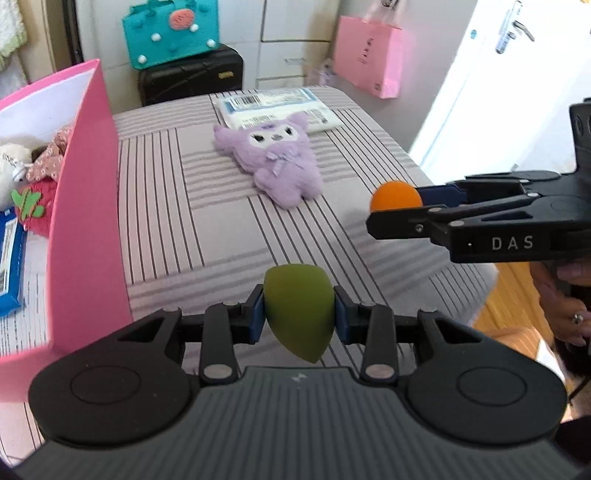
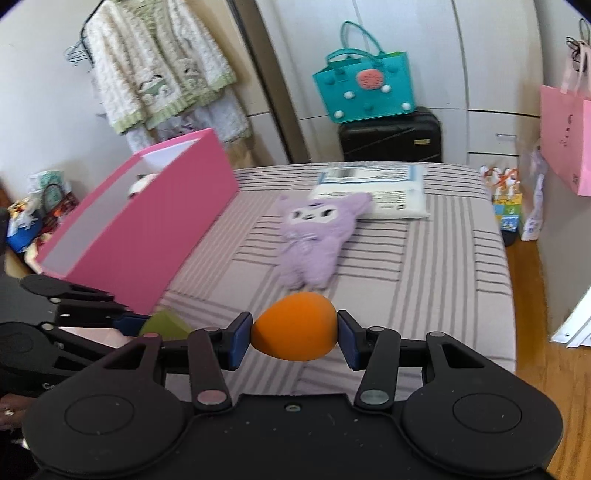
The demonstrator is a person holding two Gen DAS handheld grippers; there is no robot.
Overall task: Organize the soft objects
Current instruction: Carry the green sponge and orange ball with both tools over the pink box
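Both grippers: black linkage arms, silver rivets, blue pads. Right gripper point(image 1: 397, 212) marked "DAS" in white. Hand point(image 1: 570, 314) wears a ring.

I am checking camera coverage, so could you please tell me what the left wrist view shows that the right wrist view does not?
Only the left wrist view looks into the pink box, showing a strawberry plush and a blue packet inside, plus a door handle. Only the right wrist view shows the hanging cardigan and floor clutter. Both share the left gripper shut on the green sponge, the right gripper shut on the orange sponge, the purple plush and the teal bag.
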